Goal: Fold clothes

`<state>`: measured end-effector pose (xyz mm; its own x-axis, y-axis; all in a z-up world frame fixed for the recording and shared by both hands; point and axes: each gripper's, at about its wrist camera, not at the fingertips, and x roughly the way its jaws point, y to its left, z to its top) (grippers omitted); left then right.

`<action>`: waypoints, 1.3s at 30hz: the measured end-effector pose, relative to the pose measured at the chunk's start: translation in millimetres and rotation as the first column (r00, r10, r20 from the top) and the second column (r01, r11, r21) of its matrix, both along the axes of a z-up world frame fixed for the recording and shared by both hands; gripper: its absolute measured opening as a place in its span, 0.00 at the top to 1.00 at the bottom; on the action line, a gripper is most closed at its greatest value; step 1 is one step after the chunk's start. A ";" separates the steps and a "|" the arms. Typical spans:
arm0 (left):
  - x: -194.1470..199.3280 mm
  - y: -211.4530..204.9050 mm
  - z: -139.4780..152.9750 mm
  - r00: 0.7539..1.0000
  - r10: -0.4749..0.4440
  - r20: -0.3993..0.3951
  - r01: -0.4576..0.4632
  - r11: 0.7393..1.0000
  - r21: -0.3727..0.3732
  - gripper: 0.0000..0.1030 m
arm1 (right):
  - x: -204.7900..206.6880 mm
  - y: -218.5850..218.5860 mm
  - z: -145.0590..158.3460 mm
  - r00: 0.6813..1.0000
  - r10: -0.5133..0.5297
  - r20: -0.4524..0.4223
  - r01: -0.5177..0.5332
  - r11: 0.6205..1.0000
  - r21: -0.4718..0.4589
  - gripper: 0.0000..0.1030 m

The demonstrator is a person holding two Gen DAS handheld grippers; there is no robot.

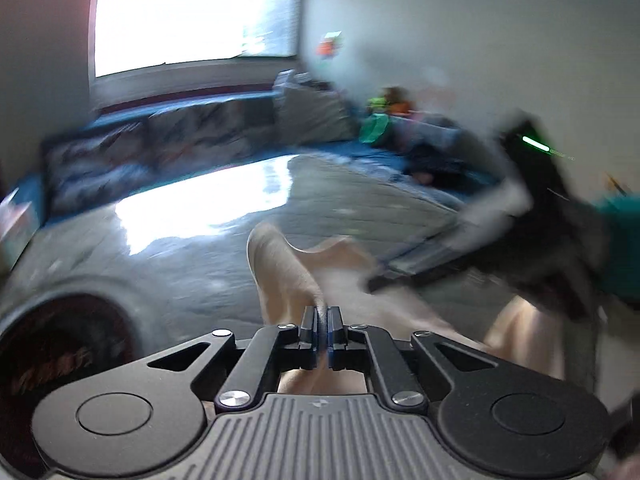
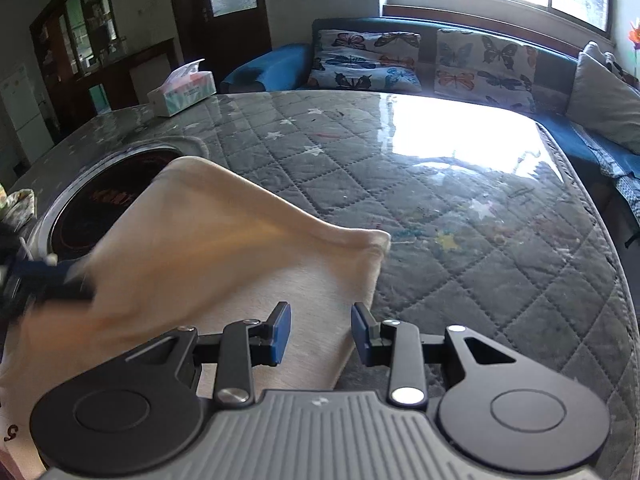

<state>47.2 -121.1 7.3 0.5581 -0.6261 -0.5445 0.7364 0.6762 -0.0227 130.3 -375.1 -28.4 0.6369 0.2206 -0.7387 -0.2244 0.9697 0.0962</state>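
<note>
A cream garment (image 2: 224,248) lies on the grey quilted table (image 2: 460,216). Its left part is lifted and folds over toward the right. My left gripper (image 1: 322,316) is shut on a fold of the cream garment (image 1: 280,276) and holds it up above the table; it shows blurred at the left edge of the right wrist view (image 2: 52,276). My right gripper (image 2: 320,328) is open and empty just above the garment's near right edge. It also shows blurred at the right of the left wrist view (image 1: 380,276).
A round inset burner (image 2: 100,204) sits in the table at the left, partly under the garment. A tissue box (image 2: 182,92) stands at the table's far left. A blue sofa with butterfly cushions (image 2: 420,60) runs behind the table.
</note>
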 end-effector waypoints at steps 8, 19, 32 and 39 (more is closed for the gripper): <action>-19.4 -8.7 -14.6 0.975 -0.170 -0.146 0.168 0.985 -0.029 0.92 | -5.5 -9.6 -3.3 1.000 -0.025 -0.009 0.025 1.000 0.003 0.65; 53.7 11.6 -6.1 0.957 0.048 -0.287 -0.073 0.994 -0.078 0.64 | -7.5 -12.0 -8.8 0.999 -0.034 -0.017 0.034 0.999 0.008 0.64; 65.5 16.1 -22.1 0.942 0.048 -0.331 -0.083 0.992 -0.092 0.92 | -6.1 -9.3 -9.0 1.000 -0.020 -0.015 0.020 1.000 -0.008 0.59; 83.8 41.7 2.3 0.962 0.220 -0.162 -0.232 0.971 -0.060 0.97 | -4.4 -7.0 -9.2 1.000 -0.015 -0.015 0.014 1.000 -0.021 0.57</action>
